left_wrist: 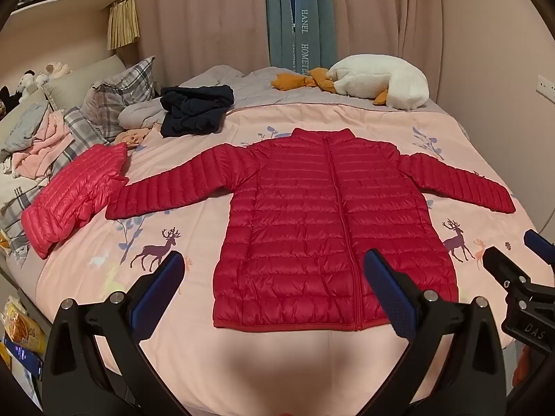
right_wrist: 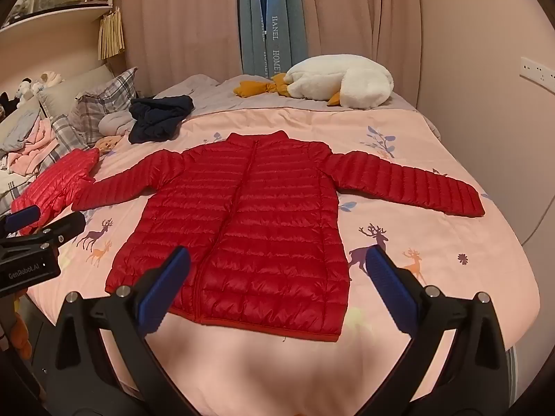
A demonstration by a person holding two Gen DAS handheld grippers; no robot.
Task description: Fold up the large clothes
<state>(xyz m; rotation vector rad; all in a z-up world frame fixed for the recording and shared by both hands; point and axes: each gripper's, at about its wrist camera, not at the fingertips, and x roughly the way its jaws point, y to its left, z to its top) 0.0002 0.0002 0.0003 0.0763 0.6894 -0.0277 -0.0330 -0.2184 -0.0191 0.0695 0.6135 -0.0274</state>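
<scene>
A red quilted down jacket [left_wrist: 312,222] [right_wrist: 249,222] lies flat on the pink bedspread [left_wrist: 194,353] [right_wrist: 451,263], zipped, collar away from me, both sleeves spread out sideways. My left gripper [left_wrist: 274,270] hangs open above the jacket's hem, its blue pads [left_wrist: 385,287] wide apart with nothing between them. My right gripper [right_wrist: 277,270] is also open over the hem and holds nothing. In the left wrist view the right gripper [left_wrist: 513,256] shows at the right edge; in the right wrist view the left gripper [right_wrist: 45,222] shows at the left edge.
A folded pink-red down jacket [left_wrist: 76,194] [right_wrist: 52,187] lies left of the spread sleeve. A dark navy garment [left_wrist: 194,107] [right_wrist: 159,114] sits further back. Plaid pillows [left_wrist: 118,93] and loose clothes crowd the left. A white goose plush [left_wrist: 378,79] [right_wrist: 343,79] lies by the curtains.
</scene>
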